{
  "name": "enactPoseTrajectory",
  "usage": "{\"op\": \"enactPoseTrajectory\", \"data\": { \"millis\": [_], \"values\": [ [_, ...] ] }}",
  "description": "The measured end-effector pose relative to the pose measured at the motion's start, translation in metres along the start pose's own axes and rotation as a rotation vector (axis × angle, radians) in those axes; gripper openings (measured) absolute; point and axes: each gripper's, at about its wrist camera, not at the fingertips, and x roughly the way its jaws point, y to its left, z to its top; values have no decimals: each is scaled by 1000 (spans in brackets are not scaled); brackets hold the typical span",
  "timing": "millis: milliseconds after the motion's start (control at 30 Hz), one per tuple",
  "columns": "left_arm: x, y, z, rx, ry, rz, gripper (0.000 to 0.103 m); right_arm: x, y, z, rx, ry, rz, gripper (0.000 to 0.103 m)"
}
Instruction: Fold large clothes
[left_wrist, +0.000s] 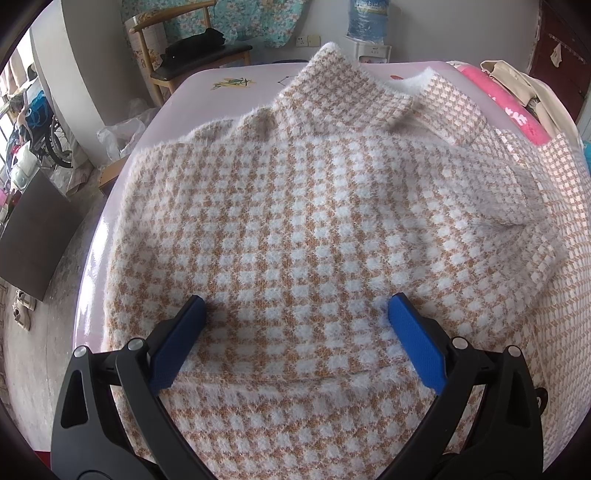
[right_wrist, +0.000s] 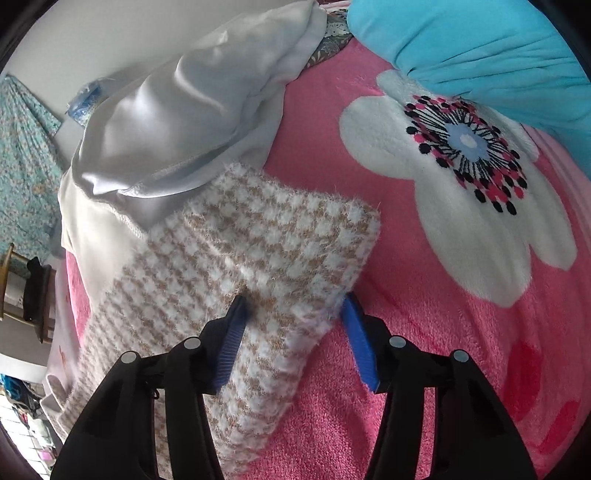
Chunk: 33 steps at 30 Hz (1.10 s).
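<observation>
A fuzzy tan-and-white houndstooth sweater (left_wrist: 314, 206) lies spread over a pale pink table (left_wrist: 207, 85), its neck end toward the far edge. My left gripper (left_wrist: 297, 306) is open, hovering just above the sweater's body, with a folded edge running below the fingers. In the right wrist view one sleeve of the sweater (right_wrist: 258, 258) lies on a pink flowered blanket (right_wrist: 461, 295). My right gripper (right_wrist: 293, 304) is open, its blue fingers straddling the sleeve's edge.
A white garment (right_wrist: 177, 129) lies against the sleeve's far end, with a turquoise pillow (right_wrist: 480, 48) beyond. A wooden chair (left_wrist: 192, 55) and a water dispenser (left_wrist: 369, 37) stand past the table. A beige garment (left_wrist: 524, 85) and pink cloth (left_wrist: 506, 107) lie at right.
</observation>
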Motion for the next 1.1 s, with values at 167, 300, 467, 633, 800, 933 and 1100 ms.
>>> {"op": "enactPoseTrajectory", "data": {
  "millis": [167, 300, 467, 633, 800, 933, 1100],
  "values": [
    [0, 0, 0, 2, 3, -2, 96, -17, 7, -2, -44, -53, 8, 23],
    [-2, 3, -4, 1, -3, -3, 96, -54, 21, -8, -88, -131, 19, 19],
    [-2, 2, -3, 4, -3, -3, 96, -122, 44, -19, -184, -257, 53, 19],
    [-3, 6, -1, -6, 12, -15, 96, -192, 84, -43, -301, -381, 107, 18],
    [-28, 31, -7, -53, -32, -20, 96, -252, 144, -86, -437, -486, 194, 19],
    [-64, 63, -22, -96, -86, -30, 95, -293, 214, -148, -599, -567, 294, 18],
    [-110, 98, -46, -106, -148, -62, 95, -311, 307, -264, -863, -542, 455, 20]
  ]
}}
